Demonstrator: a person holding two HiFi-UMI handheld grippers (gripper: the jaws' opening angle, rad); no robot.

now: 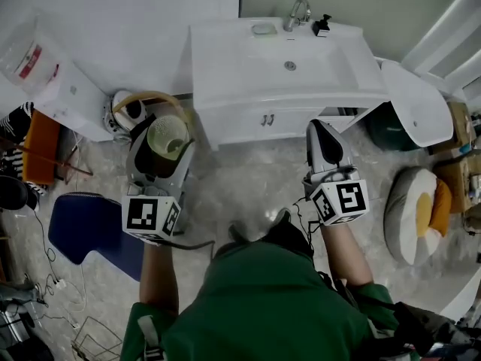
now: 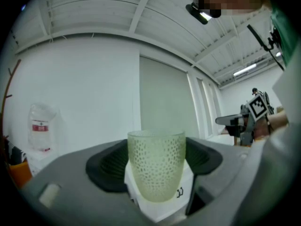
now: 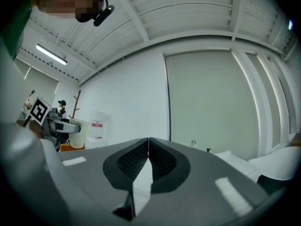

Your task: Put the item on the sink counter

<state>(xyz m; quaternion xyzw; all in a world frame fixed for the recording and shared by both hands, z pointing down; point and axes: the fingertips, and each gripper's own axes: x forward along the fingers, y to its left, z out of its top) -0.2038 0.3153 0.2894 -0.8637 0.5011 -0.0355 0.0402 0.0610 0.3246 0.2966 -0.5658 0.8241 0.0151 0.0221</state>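
A pale marbled floor (image 1: 240, 186) runs up to one white sink surface (image 1: 225, 59) against the wall. The sink surface has one basin (image 1: 291, 60), one faucet (image 1: 298, 12), one small greenish dish (image 1: 264, 29) and one small black item (image 1: 322, 27) along its back edge.

There are two grippers and one cup. The left gripper (image 2: 155, 160) is clenched on the cup (image 1: 167, 136), with its ribbed pads (image 2: 110, 166) pressed against opposite sides and the jaws standing wide around it. The cup is pale green and dotted. It stands upright with its long axis vertical and its open mouth up, toward the head camera. It is held in the air over the floor, left of and in front of the sink surface, near the front left corner and not over it.

The right gripper (image 1: 322, 130) points at the front edge of the sink surface, its jaws pressed together with nothing between them.
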